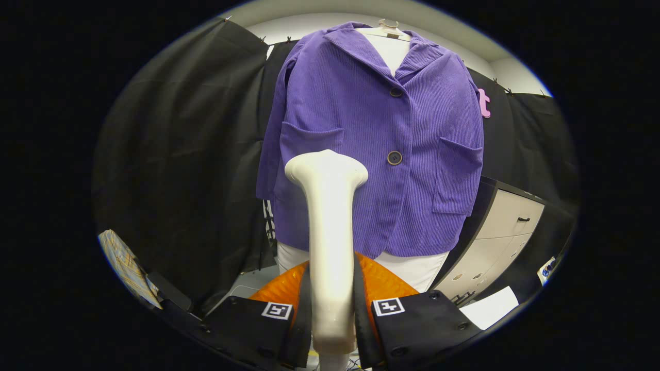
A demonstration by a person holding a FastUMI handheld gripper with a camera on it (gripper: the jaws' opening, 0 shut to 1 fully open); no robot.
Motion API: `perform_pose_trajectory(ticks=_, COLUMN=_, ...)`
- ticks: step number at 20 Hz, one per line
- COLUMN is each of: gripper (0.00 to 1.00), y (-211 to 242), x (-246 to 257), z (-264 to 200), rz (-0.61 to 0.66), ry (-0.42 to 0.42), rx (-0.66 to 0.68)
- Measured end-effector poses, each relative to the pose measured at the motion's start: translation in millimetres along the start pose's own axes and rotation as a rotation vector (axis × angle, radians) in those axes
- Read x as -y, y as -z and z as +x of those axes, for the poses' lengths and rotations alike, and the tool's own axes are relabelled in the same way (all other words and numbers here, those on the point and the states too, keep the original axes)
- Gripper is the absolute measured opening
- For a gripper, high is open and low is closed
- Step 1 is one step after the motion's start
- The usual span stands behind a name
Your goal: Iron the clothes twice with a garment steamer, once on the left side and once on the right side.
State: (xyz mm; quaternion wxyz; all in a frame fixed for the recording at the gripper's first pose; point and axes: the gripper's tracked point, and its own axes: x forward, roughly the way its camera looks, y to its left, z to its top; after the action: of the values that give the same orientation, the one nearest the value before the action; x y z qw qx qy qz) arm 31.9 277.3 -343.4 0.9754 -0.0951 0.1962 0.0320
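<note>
Dead ahead at 12 o'clock from your gripper hangs the purple jacket, on a white mannequin w/ a hanger at the neck. You've got the garment steamer clamped: both fingers press its handle, closed down to handle width, nothing slack that I can see. Steamer's long axis runs straight up along the fingers, 6 to 12, and its flared head tops out over the jacket's lower half, just by the pocket at about 11 o'clock from the lower button. Can't tell if the head touches the cloth or hangs just short; depth's not readable from here.

Jacket itself: ribbed corduroy, two dark buttons down the front, both done up, patch pocket each side, collar open, hem loose over the white form. Looks fairly flat already, soft folds near the sleeves.

My read: head sits on the panel toward 11, so that side's pass comes first; the 1 o'clock panel beyond the buttons is the other. Cabinet w/ drawers stands off at 3 o'clock, clear of your path.
</note>
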Motion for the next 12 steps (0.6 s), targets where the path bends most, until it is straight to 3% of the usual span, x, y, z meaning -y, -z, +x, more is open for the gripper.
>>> perform_pose_trajectory(ticks=6, gripper=0.43, y=5, x=-1, z=-3, rz=0.008, ry=-0.006, rx=-0.016)
perform_pose_trajectory(ticks=12, gripper=0.43, y=-21, x=6, z=-25, rz=0.045, ry=0.0, rx=0.027)
